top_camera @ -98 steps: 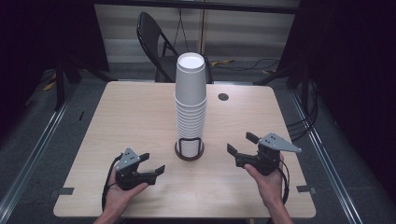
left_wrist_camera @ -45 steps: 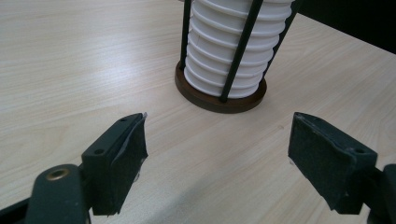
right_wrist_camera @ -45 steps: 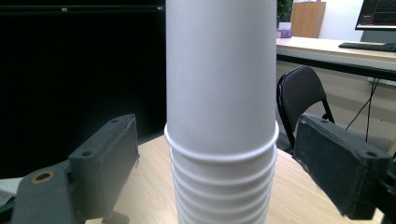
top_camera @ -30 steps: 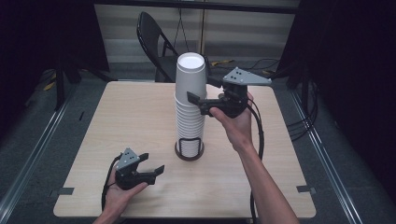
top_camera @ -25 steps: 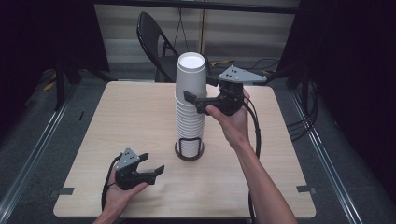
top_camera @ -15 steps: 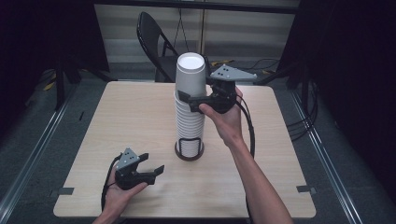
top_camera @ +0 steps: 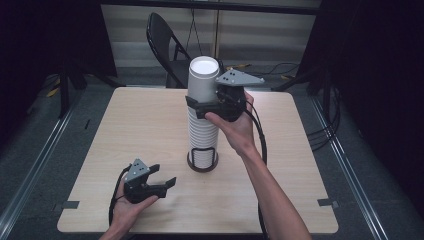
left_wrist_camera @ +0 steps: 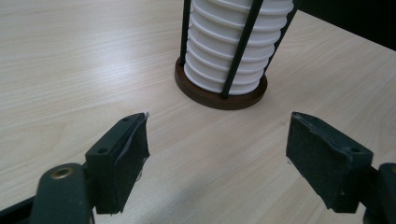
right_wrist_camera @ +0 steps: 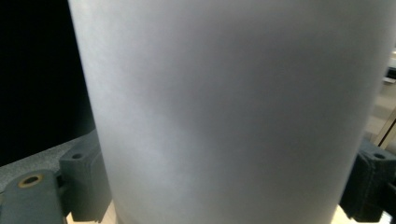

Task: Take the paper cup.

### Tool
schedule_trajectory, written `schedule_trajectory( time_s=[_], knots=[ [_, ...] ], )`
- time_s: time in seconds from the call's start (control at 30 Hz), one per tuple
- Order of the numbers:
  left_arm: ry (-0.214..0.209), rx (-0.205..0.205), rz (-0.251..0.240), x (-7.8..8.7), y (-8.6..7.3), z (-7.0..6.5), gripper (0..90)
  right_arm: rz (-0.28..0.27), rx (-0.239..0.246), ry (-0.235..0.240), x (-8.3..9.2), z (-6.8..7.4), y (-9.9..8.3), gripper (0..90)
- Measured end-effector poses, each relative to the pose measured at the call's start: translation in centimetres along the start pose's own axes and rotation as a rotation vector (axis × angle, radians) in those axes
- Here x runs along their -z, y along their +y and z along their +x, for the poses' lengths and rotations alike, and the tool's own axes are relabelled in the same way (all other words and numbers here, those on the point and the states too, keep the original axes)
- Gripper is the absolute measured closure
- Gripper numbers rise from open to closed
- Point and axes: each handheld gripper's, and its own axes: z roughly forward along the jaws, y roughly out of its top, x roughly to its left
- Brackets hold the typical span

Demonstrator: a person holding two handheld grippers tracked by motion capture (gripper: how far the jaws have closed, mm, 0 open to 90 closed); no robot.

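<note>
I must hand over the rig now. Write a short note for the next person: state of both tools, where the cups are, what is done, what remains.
Right tool: raised at the top cup of the cup stack, one jaw on each side of it; whether they already press the cup, I cannot tell.
Left tool: open, holding nothing, low over the table near its front edge.
The stack stands in a wire holder at the table's middle.
Done: right tool is placed around the top cup.
Left, probably: close and lift that cup off.
</note>
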Motion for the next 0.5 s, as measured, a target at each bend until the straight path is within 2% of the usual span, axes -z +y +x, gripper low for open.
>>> schedule_trajectory(
  time_s=[0.4, 0.5],
  knots=[
    [0.001, -0.001, 0.000, 0.0, 0.0, 0.0, 20.9, -0.033, 0.014, -0.008, 0.3, 0.2, 0.7, 11.6],
    [0.001, 0.002, -0.001, 0.0, 0.0, 0.1, 21.0, -0.062, 0.005, -0.011, 0.6, 0.2, 1.1, 11.8]
  ],
)
